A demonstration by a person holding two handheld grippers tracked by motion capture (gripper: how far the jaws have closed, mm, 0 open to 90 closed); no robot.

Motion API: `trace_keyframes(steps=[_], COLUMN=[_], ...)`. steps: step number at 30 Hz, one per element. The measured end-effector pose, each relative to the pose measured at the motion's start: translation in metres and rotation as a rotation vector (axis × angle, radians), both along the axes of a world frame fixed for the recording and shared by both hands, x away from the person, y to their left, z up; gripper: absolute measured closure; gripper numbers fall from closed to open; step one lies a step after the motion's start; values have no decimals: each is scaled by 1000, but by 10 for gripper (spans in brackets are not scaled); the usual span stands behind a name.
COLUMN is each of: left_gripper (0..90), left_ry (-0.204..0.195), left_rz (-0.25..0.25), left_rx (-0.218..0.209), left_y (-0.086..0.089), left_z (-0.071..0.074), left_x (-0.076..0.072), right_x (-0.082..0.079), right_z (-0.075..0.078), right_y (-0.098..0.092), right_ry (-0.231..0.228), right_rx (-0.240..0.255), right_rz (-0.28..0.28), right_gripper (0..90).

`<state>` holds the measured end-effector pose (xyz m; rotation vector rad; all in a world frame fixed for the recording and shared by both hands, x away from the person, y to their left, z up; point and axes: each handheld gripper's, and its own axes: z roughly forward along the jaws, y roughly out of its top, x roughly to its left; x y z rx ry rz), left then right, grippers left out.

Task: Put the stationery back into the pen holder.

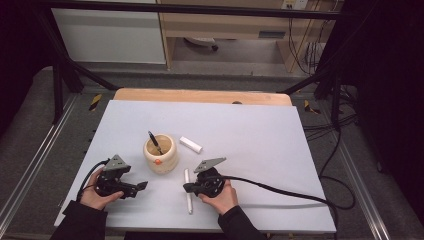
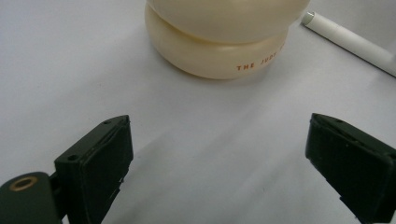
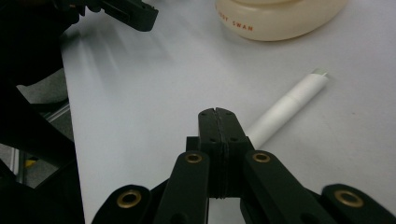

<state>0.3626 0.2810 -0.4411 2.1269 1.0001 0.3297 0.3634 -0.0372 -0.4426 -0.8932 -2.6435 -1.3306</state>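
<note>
Pale grey-white board (image 1: pixel 260 150) covers the table, with a wooden strip along its far edge and dark floor and cables around it. Near the person's edge lies a white marker (image 1: pixel 188 191), flat on the board; in the high view its long axis runs almost straight away from the person, leaning very slightly left at the far end. In the right gripper view the marker (image 3: pixel 287 107) slants up to the right, its greenish tip toward a cream pot (image 3: pixel 280 18).

That cream pot (image 1: pixel 160 154) stands upright left of the marker's far end, near but not touching it, with a dark pen (image 1: pixel 154 142) sticking out of its mouth, leaning to the far left. A short white stick (image 1: pixel 191 144) lies farther back, to the right of the pot.

Right gripper (image 1: pixel 187 188) sits just beside the marker's middle; its jaws are pressed flat together with nothing between them, and the marker passes behind them on the right. Left gripper (image 1: pixel 141 186) rests low, left of the pot, jaws spread wide and empty, aimed at the pot's base (image 2: pixel 219 51).
</note>
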Motion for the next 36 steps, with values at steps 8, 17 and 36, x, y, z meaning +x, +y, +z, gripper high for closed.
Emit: trace_keyframes(steps=[8,17,36], left_gripper=[76,76,77], left_ry=[1,0,0], left_rz=[-1,-1,-1], left_rx=[1,1,1], left_y=[1,0,1], left_z=[0,0,0], left_x=[0,0,0], right_x=[2,4,8], right_z=[-9,-6,-7], right_y=[4,1,-11], right_ry=[11,-1,11], right_rx=[-17,-32,-61], right_rz=[0,-3,-42], right_gripper=[900,900,900])
